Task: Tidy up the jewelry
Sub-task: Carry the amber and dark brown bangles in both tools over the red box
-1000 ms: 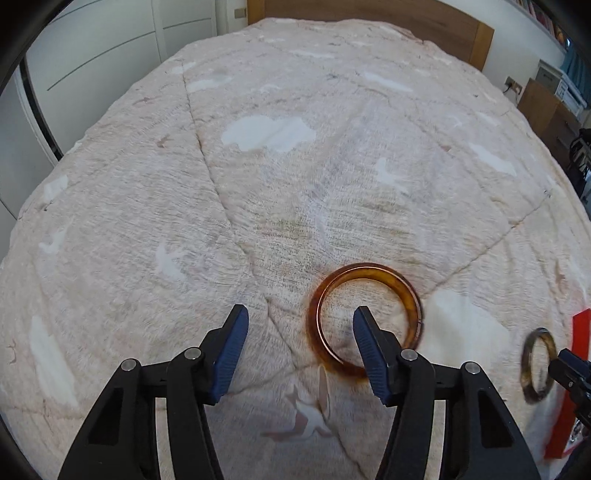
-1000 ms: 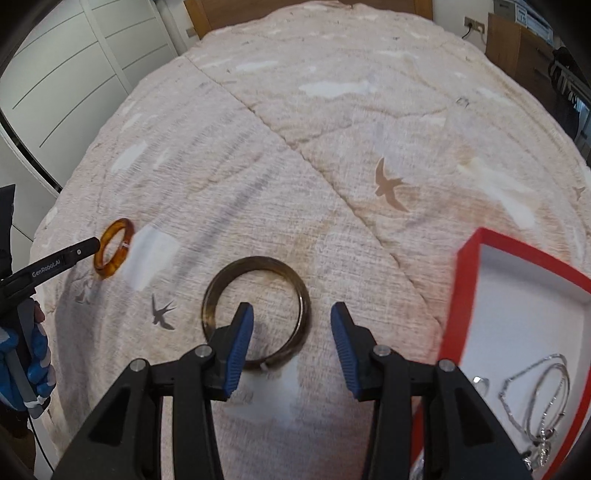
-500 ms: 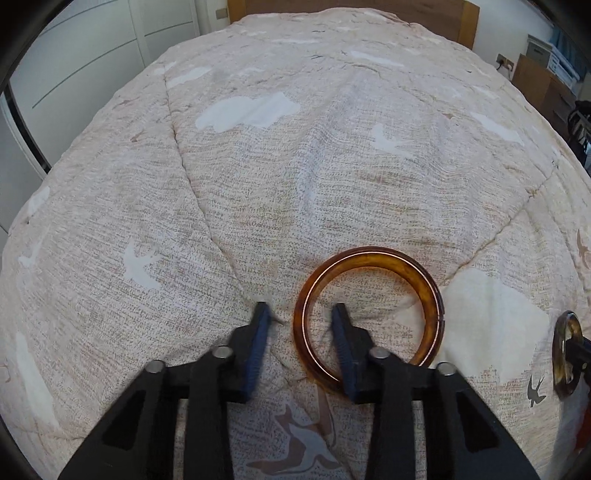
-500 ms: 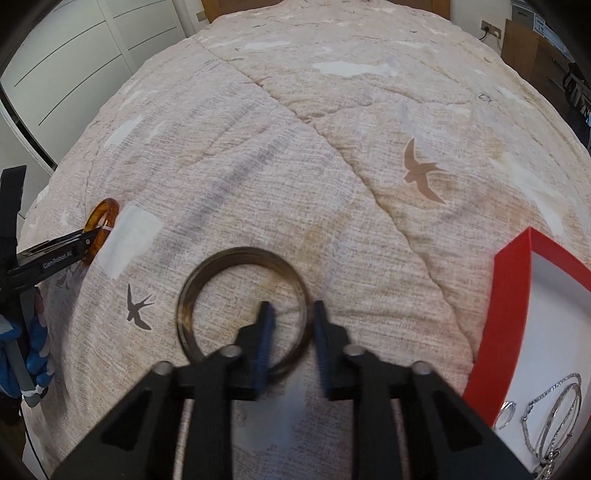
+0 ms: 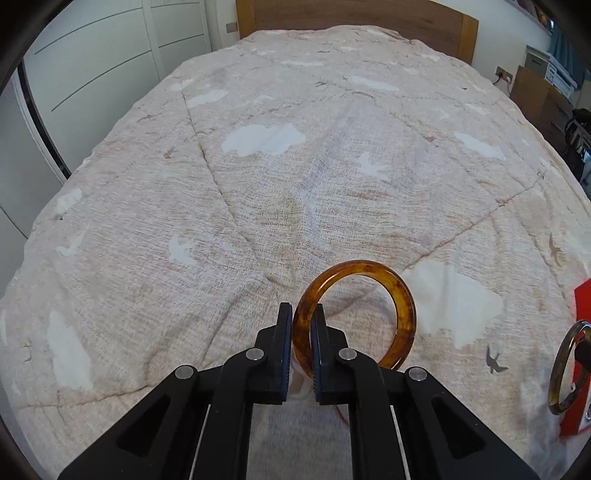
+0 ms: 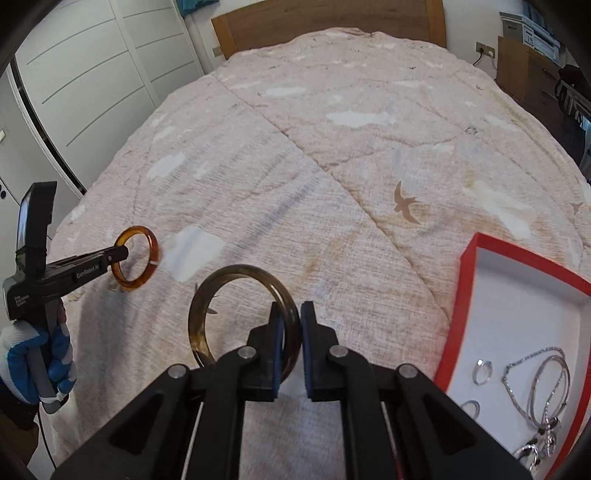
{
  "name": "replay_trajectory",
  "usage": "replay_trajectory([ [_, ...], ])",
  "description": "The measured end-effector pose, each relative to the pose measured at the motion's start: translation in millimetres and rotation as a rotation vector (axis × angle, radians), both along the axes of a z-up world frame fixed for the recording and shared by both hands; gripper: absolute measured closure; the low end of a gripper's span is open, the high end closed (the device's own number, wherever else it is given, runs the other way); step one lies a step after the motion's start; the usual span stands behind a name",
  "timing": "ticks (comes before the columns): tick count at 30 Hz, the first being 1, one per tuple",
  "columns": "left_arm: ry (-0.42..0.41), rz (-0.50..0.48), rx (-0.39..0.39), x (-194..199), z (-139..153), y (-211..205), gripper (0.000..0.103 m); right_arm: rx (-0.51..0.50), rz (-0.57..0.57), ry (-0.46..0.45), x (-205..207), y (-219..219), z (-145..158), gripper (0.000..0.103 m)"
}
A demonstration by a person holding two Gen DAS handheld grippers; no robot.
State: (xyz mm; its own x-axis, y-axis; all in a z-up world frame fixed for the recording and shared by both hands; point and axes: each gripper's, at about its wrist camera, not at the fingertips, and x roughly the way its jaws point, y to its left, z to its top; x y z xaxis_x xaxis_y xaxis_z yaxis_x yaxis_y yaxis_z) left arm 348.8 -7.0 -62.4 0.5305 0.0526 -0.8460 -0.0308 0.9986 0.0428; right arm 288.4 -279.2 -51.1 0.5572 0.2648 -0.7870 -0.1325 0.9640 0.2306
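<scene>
My left gripper (image 5: pixel 302 314) pinches the left side of an amber bangle (image 5: pixel 404 310), its jaws closing tight on the rim. The right wrist view shows that amber bangle (image 6: pixel 153 251) held off the quilt by the left gripper (image 6: pixel 120 254). My right gripper (image 6: pixel 290 314) has its jaws closing on the right side of a dark smoky bangle (image 6: pixel 236 271), pads pressed on the rim, ring tilted up off the quilt. The same dark bangle (image 5: pixel 559 365) appears at the left wrist view's right edge. A red box (image 6: pixel 467 295) with a white inside lies to the right.
The box holds a silver necklace (image 6: pixel 546 387) and small rings (image 6: pixel 482 369). The pale quilt (image 5: pixel 258 206) with bird prints covers the bed up to a wooden headboard (image 6: pixel 325 18). White wardrobe doors (image 6: pixel 85 74) stand left. A gloved hand (image 6: pixel 22 362) holds the left tool.
Both grippers went from open around their bangles to shut on the rims. Each bangle has tipped up and come off the quilt as the grippers rose.
</scene>
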Motion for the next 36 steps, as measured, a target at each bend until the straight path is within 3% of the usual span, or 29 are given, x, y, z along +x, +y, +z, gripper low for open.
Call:
replay_trajectory([
  [10,-0.05,-0.052,-0.007,-37.8,44.9,-34.2,0.094,0.009,-0.082,-0.051,-55.2,-45.7,35.9,0.095],
  [19,-0.07,-0.214,-0.072,-58.2,70.9,-125.7,0.094,-0.045,-0.215,-0.07,-89.3,-136.7,50.0,0.095],
  [27,-0.036,-0.396,-0.09,-67.0,57.1,-233.8,0.094,-0.067,-0.312,-0.037,-95.7,-203.9,27.6,0.094],
  [36,0.018,-0.514,-0.051,-63.3,18.6,-312.6,0.094,-0.089,-0.297,0.021,-88.2,-230.2,-10.7,0.094],
])
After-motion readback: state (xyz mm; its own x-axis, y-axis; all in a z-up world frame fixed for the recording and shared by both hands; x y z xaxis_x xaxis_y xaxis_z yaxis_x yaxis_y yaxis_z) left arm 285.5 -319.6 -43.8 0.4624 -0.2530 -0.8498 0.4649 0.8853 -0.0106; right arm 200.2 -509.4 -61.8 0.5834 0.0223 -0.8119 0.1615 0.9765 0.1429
